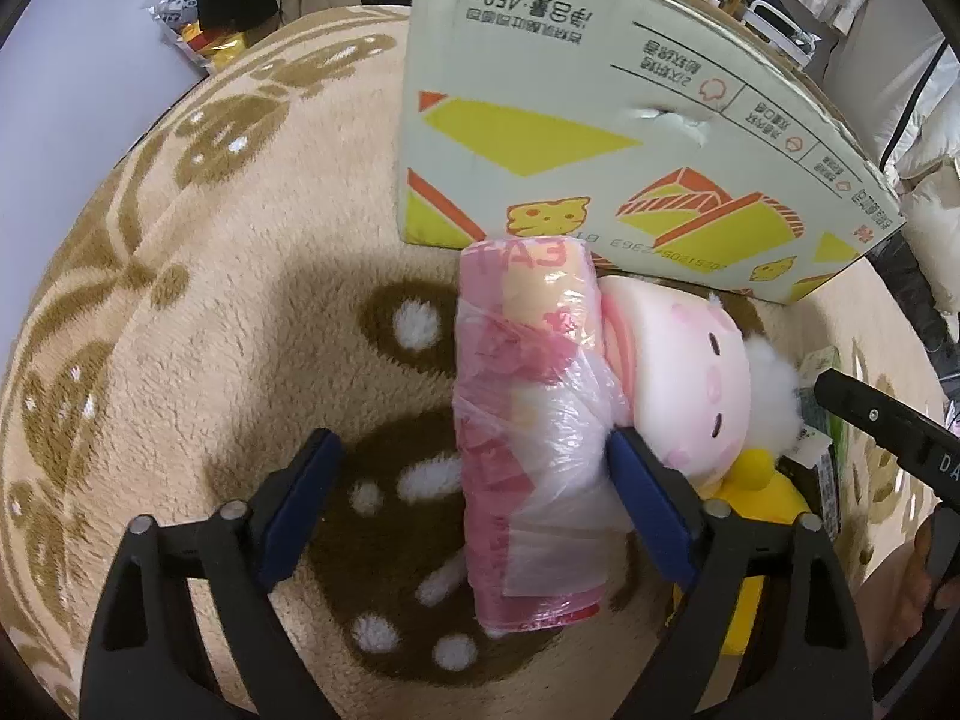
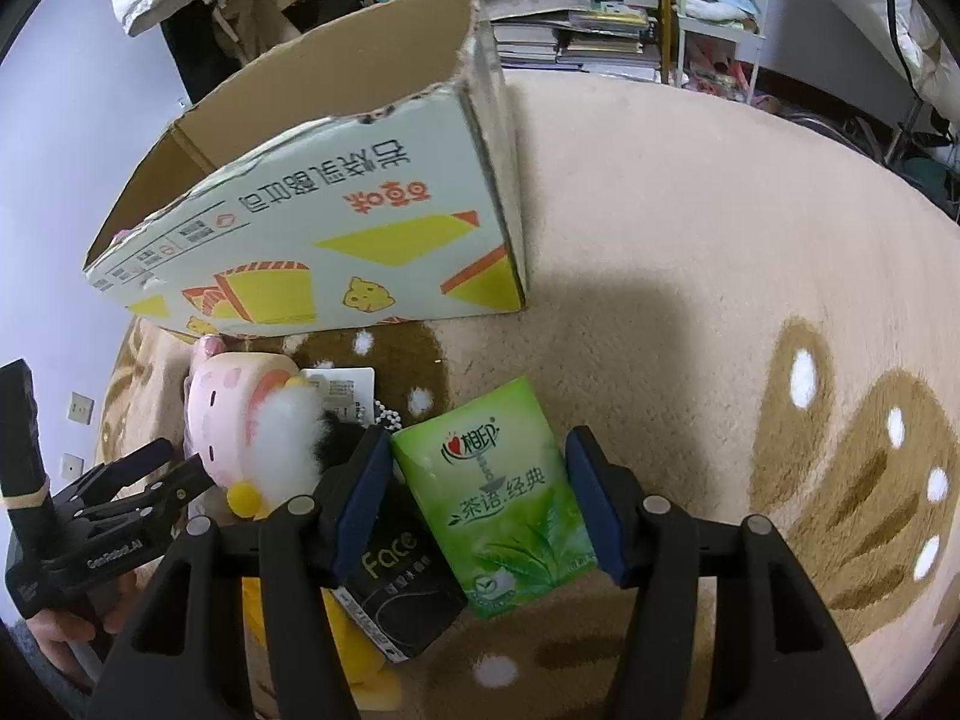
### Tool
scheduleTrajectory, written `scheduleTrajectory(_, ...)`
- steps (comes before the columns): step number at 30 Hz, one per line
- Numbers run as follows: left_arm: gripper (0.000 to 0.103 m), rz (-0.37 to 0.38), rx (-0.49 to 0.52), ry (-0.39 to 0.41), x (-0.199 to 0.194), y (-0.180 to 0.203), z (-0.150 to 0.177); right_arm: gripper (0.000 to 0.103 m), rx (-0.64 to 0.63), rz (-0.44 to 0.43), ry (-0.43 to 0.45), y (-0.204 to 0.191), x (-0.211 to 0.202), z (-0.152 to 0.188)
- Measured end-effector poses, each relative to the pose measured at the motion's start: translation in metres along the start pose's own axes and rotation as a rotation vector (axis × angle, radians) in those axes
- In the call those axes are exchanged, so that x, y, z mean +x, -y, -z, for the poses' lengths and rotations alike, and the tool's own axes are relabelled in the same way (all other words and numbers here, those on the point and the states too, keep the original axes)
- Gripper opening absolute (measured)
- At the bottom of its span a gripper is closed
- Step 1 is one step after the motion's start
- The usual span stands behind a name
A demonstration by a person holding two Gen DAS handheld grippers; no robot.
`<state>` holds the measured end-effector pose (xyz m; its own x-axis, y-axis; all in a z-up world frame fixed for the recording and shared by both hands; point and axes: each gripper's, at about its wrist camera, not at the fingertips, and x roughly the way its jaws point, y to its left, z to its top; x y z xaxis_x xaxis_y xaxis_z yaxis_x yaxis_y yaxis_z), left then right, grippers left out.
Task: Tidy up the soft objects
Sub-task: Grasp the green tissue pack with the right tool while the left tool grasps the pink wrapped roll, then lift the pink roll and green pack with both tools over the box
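beige patterned rug (image 2: 690, 228), cluttered bookshelf (image 2: 600, 6)

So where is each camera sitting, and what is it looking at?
Left wrist view: sits on the left gripper, looking steeply down at a pink wrapped roll on the rug; its two blue-padded fingers show, and the right gripper's black tip at the right edge.
Right wrist view: sits on the right gripper, looking down at a green tissue pack between its fingers; the left gripper and a hand show at lower left.
Both share the cardboard box, the pink plush and the rug.
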<state>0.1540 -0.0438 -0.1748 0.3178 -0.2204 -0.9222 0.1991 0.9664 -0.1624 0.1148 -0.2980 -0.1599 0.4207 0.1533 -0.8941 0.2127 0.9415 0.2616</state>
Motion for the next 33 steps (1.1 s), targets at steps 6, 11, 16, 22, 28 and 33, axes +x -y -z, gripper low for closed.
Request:
scheduleTrajectory(6, 0.075, 0.028, -0.012, -0.012, 0.002, 0.001, -0.001, 0.063, 0.0, -0.005, 0.027, 0.001, -0.004, -0.001)
scheduleTrajectory(11, 0.074, 0.03, -0.009, -0.023, 0.005, 0.001, -0.001, 0.063, -0.024, -0.02, 0.066, -0.004, -0.012, -0.001)
scheduleTrajectory(16, 0.068, 0.016, 0.005, -0.022, 0.006, 0.003, 0.0, 0.062, -0.045, -0.023, 0.081, -0.01, -0.015, 0.0)
scheduleTrajectory(22, 0.06, -0.003, 0.027, -0.019, 0.007, 0.01, 0.001, 0.062, -0.046, -0.031, 0.098, -0.009, -0.02, 0.0)
scheduleTrajectory(28, 0.044, -0.043, 0.075, 0.032, 0.003, 0.022, 0.006, 0.062, -0.044, -0.039, 0.111, -0.008, -0.022, 0.0)
scheduleTrajectory(33, 0.042, -0.071, 0.098, 0.064, -0.002, 0.029, 0.011, 0.062, -0.04, -0.047, 0.132, -0.007, -0.026, 0.001)
